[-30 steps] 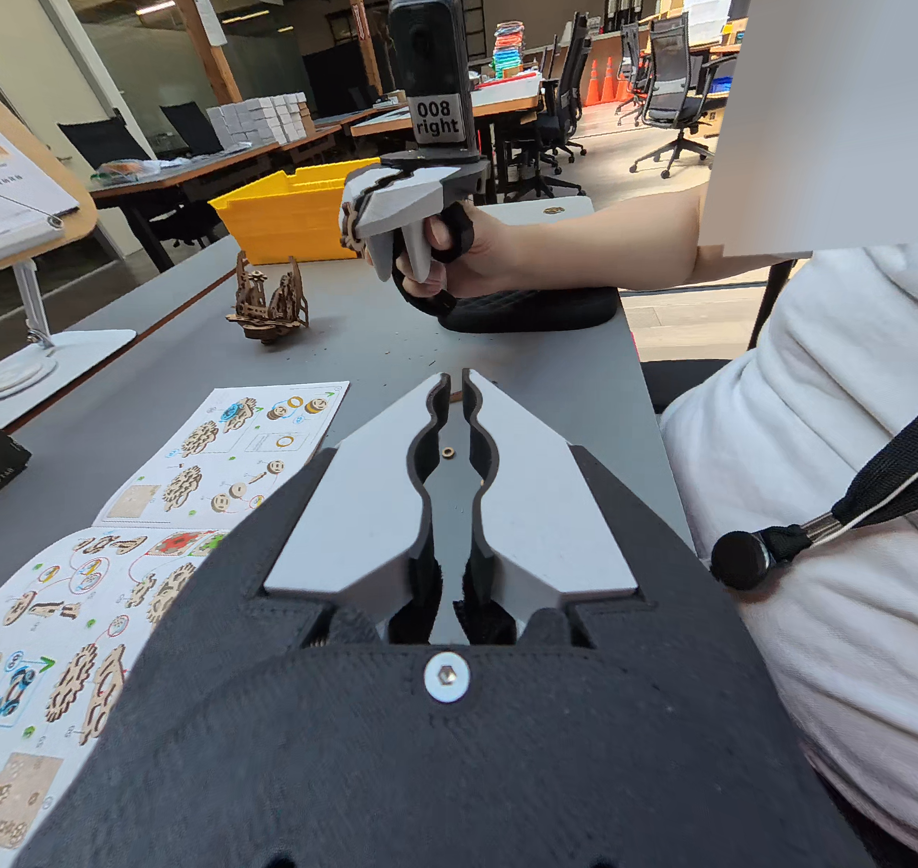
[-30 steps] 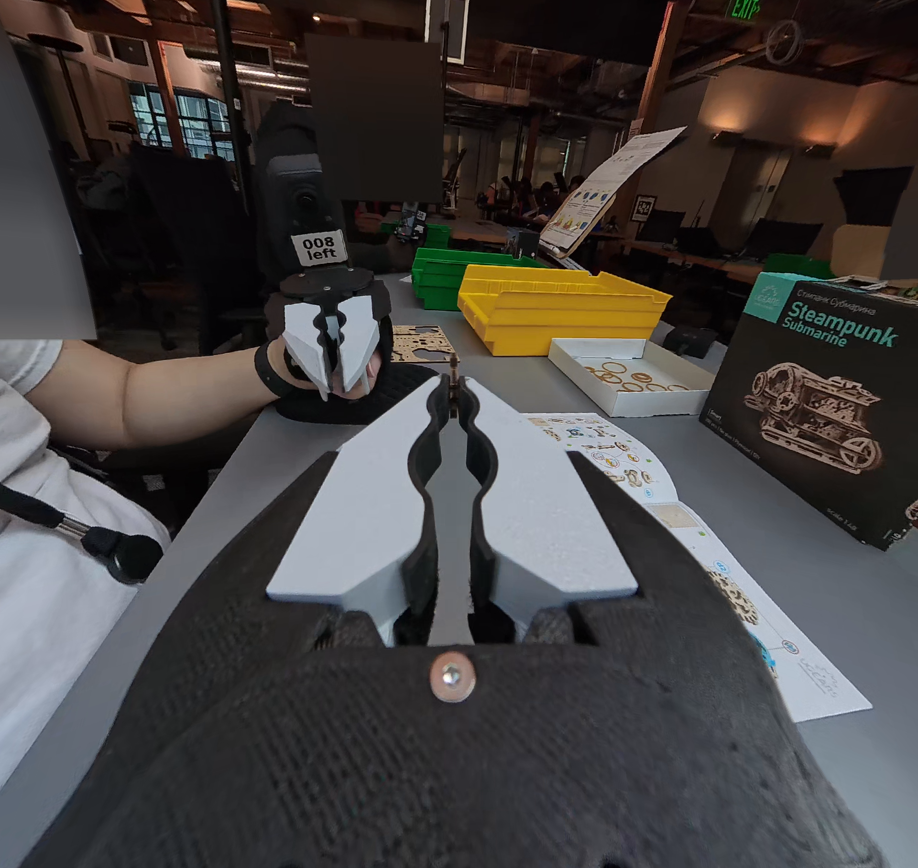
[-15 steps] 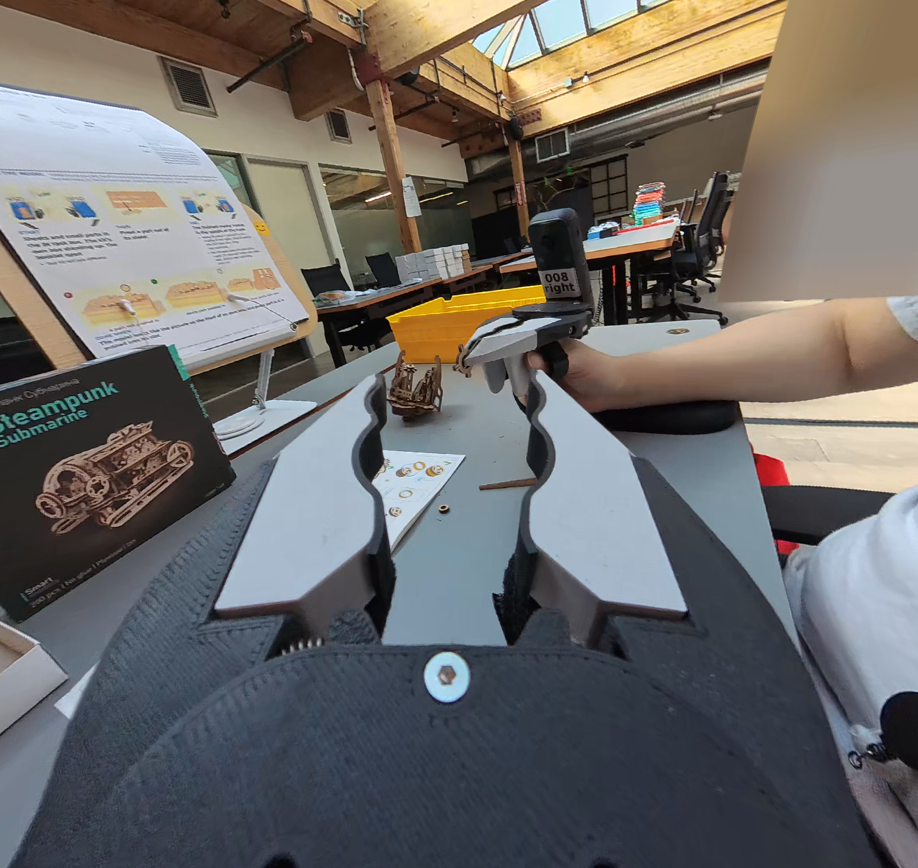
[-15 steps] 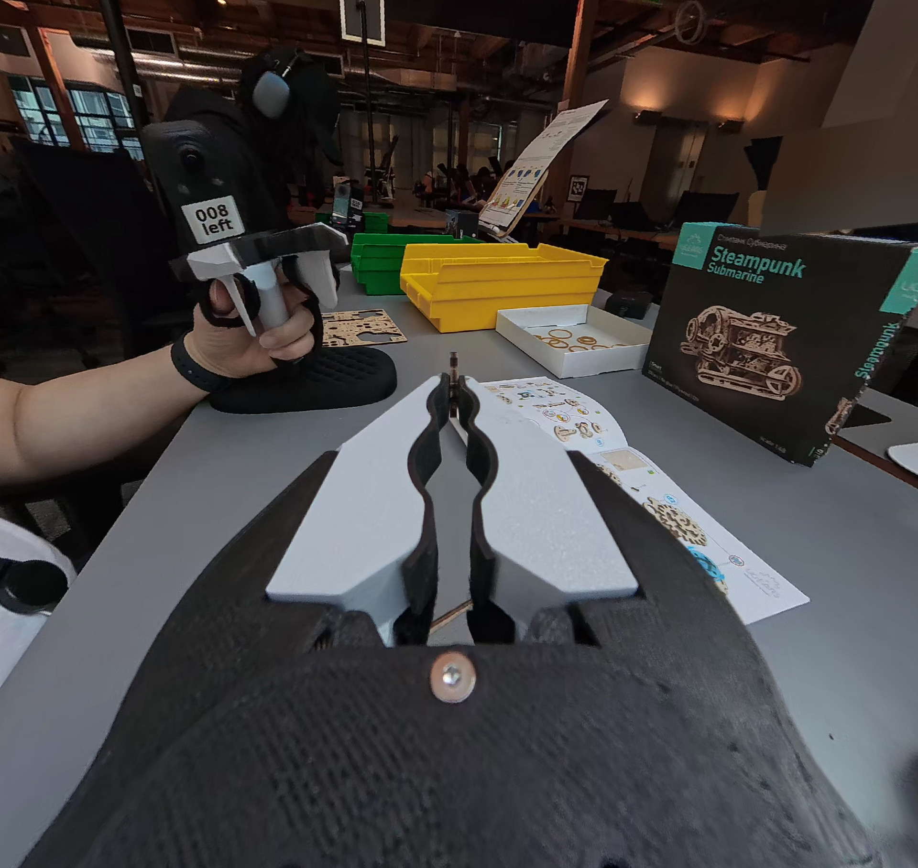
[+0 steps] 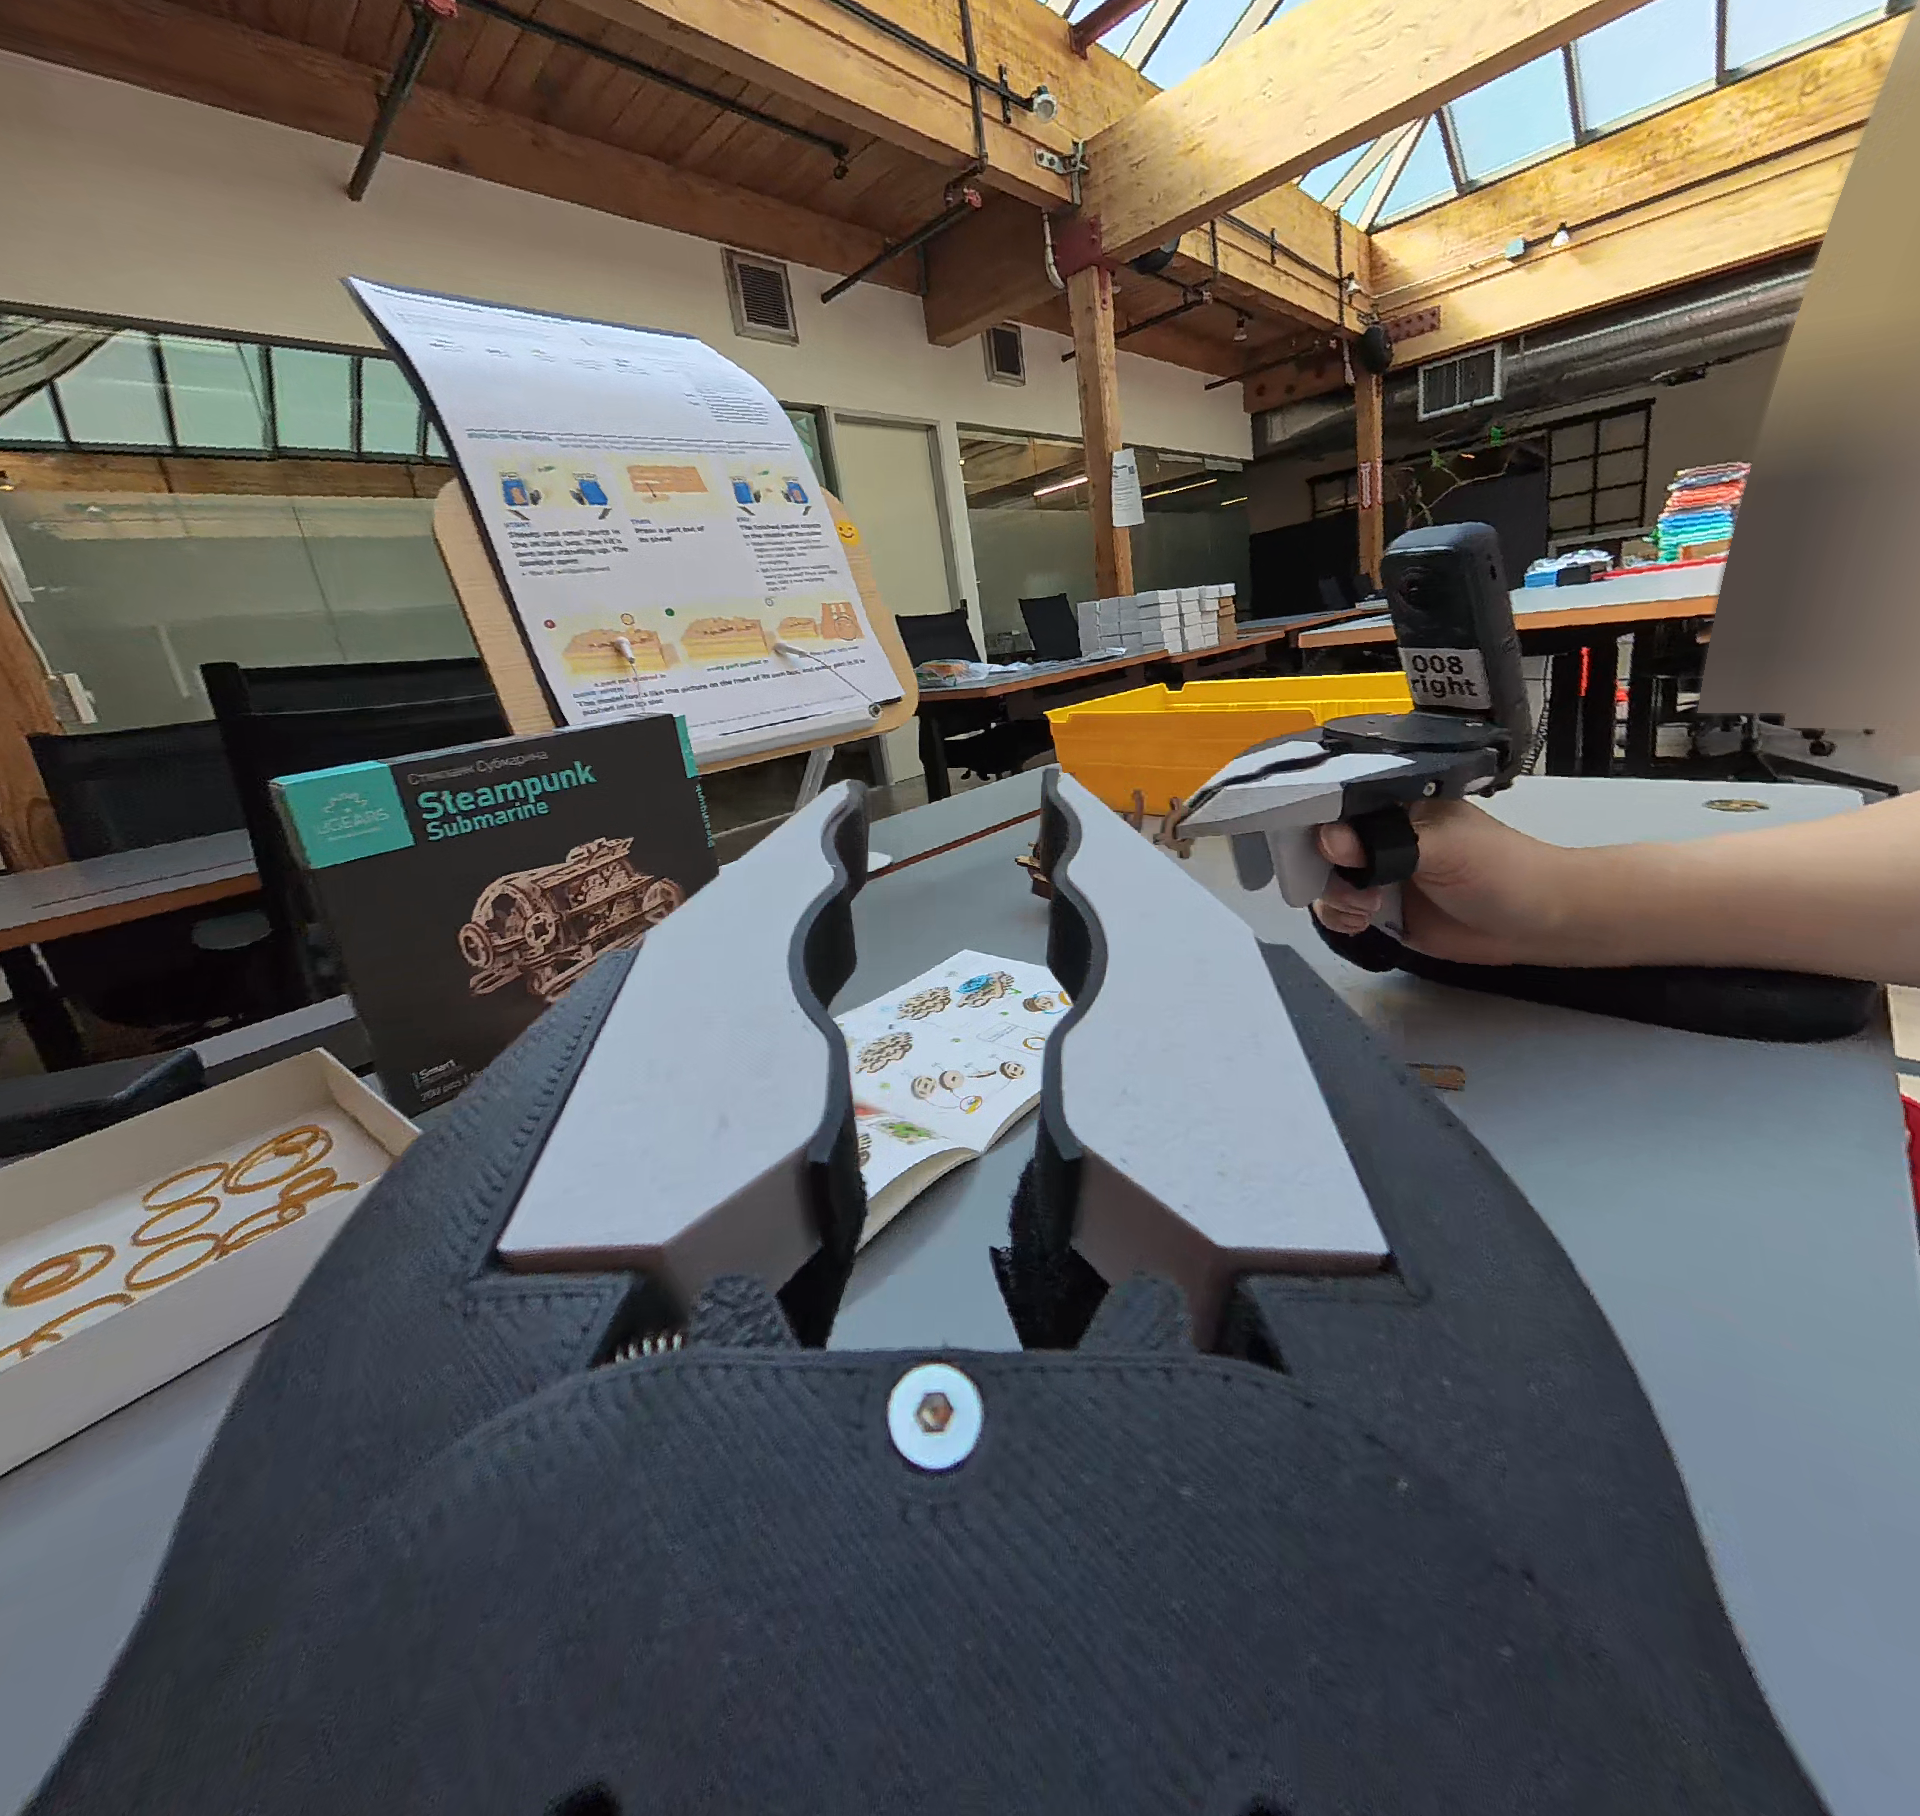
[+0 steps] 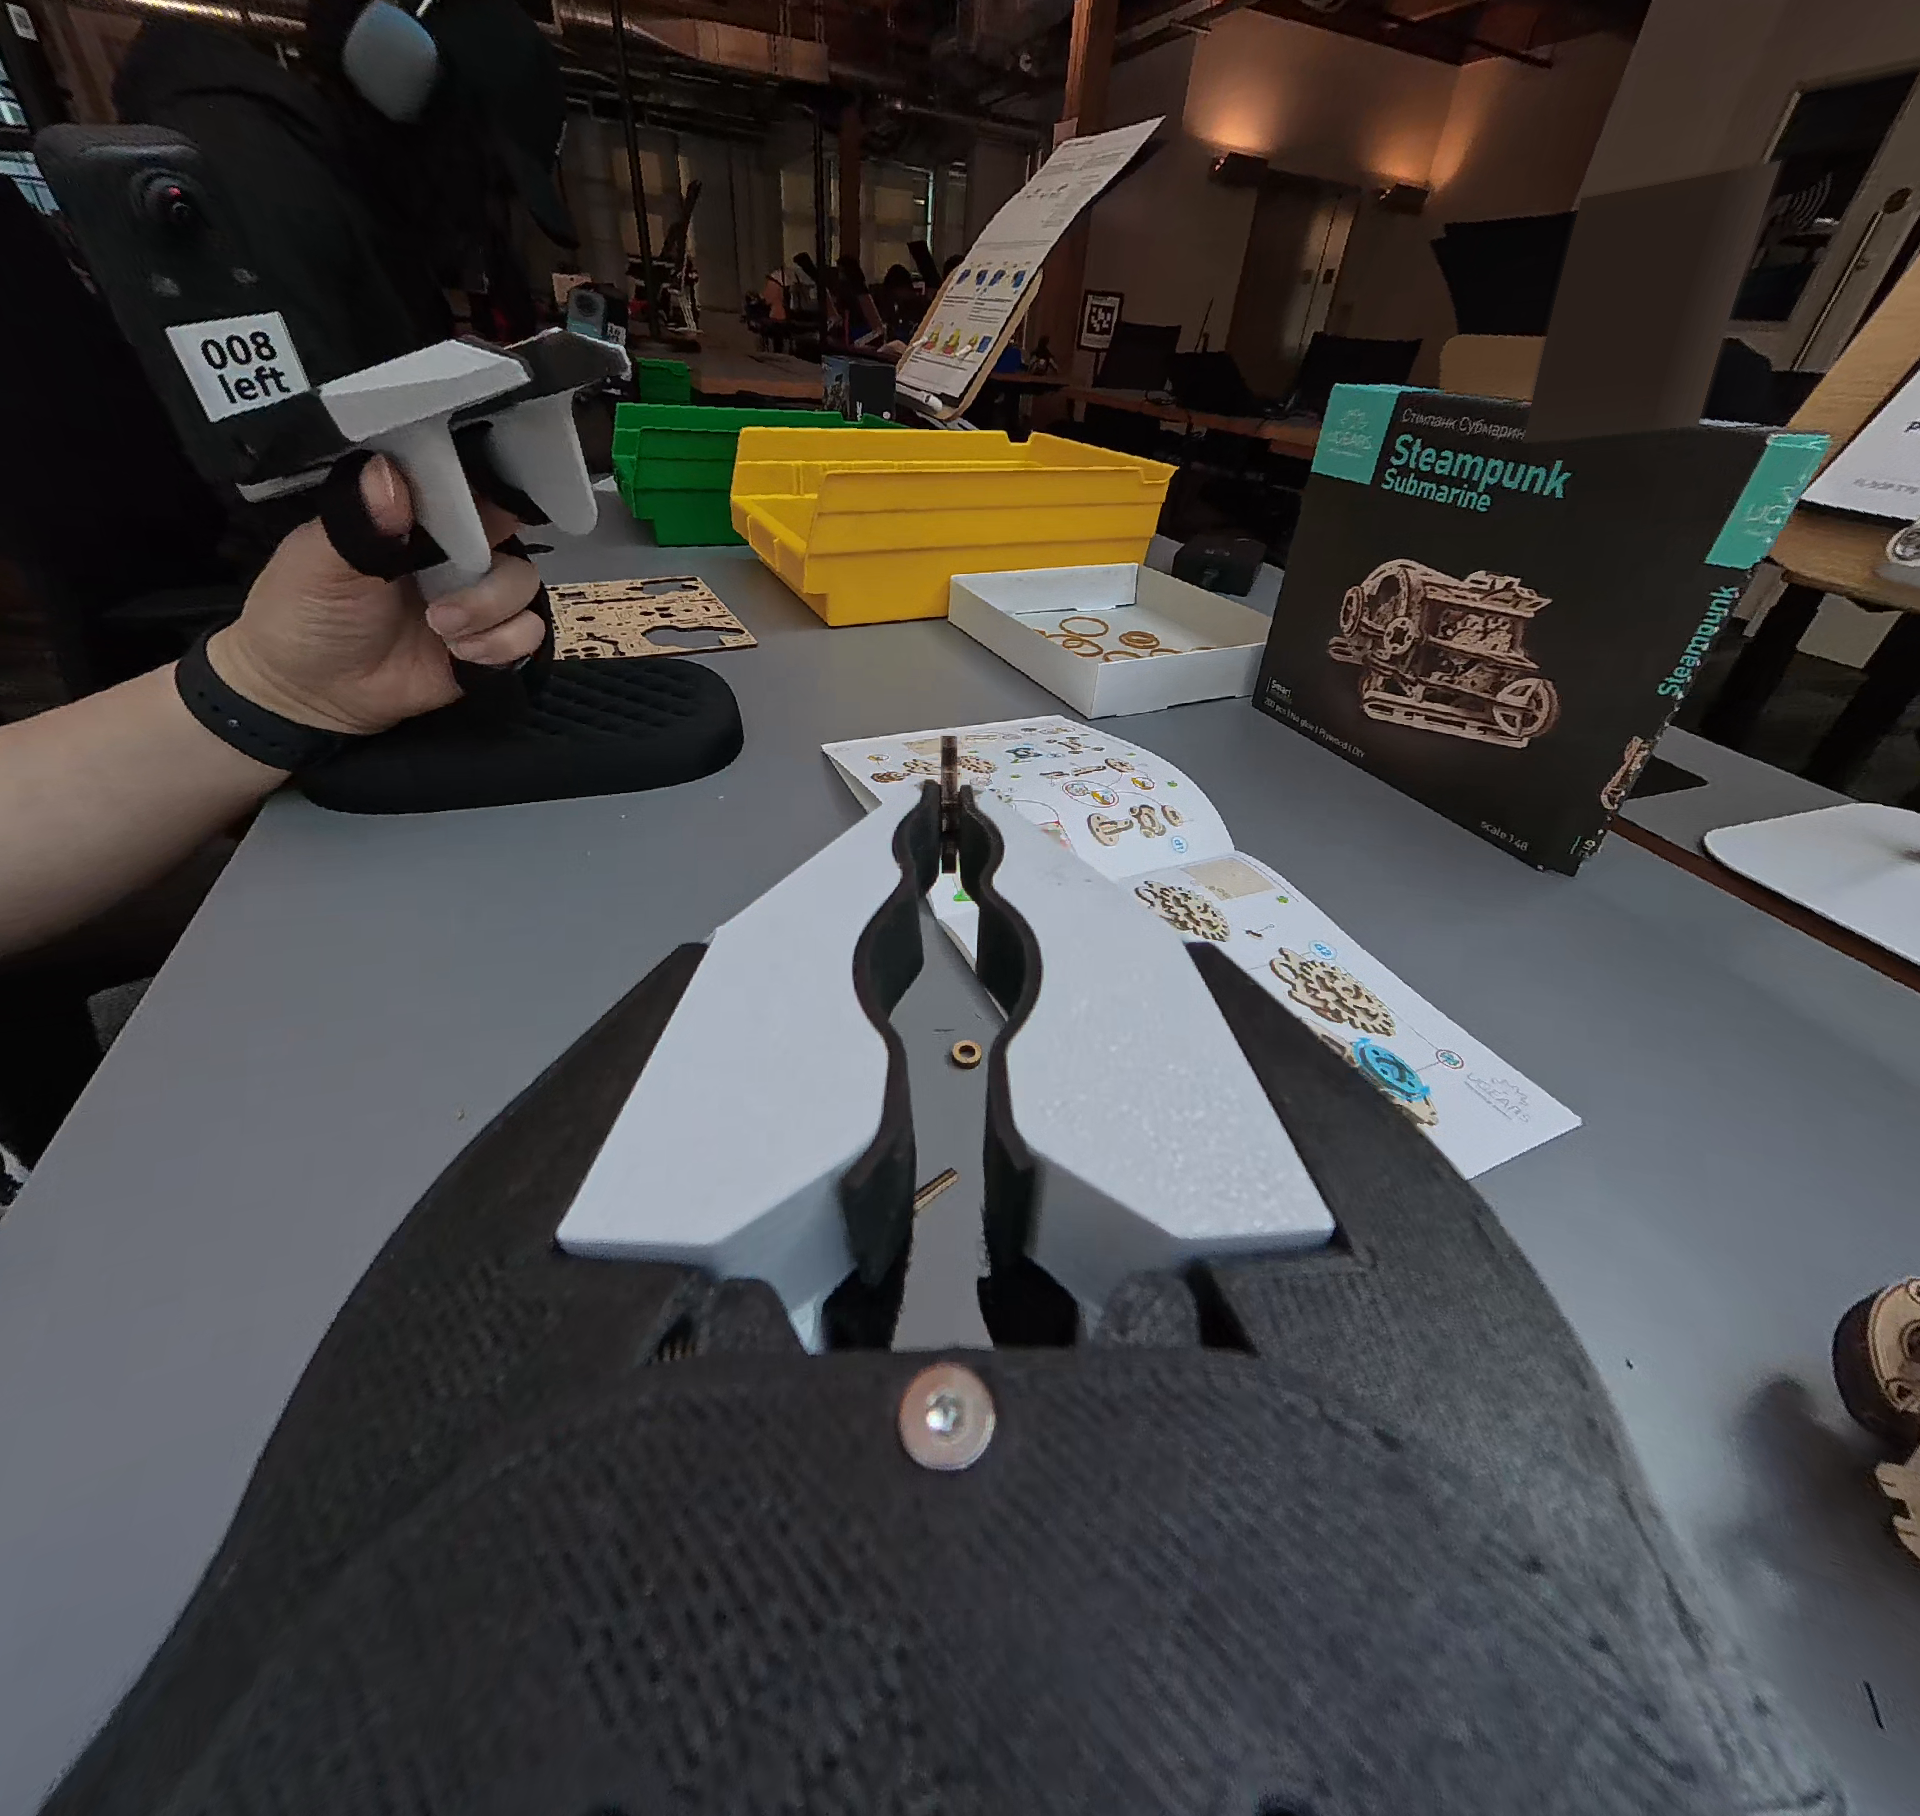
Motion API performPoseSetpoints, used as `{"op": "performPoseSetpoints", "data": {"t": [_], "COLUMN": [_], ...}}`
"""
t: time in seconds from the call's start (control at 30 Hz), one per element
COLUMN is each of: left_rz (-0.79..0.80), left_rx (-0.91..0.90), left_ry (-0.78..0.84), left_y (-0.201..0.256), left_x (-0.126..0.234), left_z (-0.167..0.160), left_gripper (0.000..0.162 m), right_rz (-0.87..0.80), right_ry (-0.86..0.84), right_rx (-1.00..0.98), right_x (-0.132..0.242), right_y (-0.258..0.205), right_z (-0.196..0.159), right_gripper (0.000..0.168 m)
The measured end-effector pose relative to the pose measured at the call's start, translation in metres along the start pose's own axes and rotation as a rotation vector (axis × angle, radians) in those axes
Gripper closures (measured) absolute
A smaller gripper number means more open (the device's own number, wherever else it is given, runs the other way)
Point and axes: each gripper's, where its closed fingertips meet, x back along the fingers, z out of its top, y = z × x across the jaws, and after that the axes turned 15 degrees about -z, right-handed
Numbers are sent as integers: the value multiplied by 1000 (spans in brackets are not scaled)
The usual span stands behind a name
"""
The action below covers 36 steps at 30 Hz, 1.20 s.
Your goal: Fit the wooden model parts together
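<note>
The right claw [image 6: 948, 810] pinches a thin dark wooden stick [image 6: 948, 764] pointing up, while the wide-open, empty left claw [image 5: 951, 810] waits off to its left above the grey worktop [image 6: 520, 935].

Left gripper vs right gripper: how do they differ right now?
The left gripper is open and holds nothing; the right gripper is shut on a thin wooden part that pokes out past its tips. The left hangs over the grey table, the right above the instruction booklet. Both have grey fingers.
</note>
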Motion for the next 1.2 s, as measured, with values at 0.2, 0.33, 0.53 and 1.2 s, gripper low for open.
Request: {"op": "performPoseSetpoints", "data": {"t": [0.2,0.33,0.53,1.2], "left_rz": [323,379,419,207], "left_rx": [81,137,166,184], "left_ry": [-58,-50,21,-325], "left_y": [-53,-64,-71,-45], "left_x": [31,40,50,67], "left_z": [-16,-21,-13,16], "left_gripper": [137,137,137,126], "right_rz": [6,11,56,-61], "right_ry": [-23,-27,-28,-59], "right_rx": [55,7,-45,9], "right_x": [2,3,10,3], "right_y": [-7,-6,-15,9], "right_z": [-6,-7,-4,-1], "right_gripper": [168,168,168,168]}}
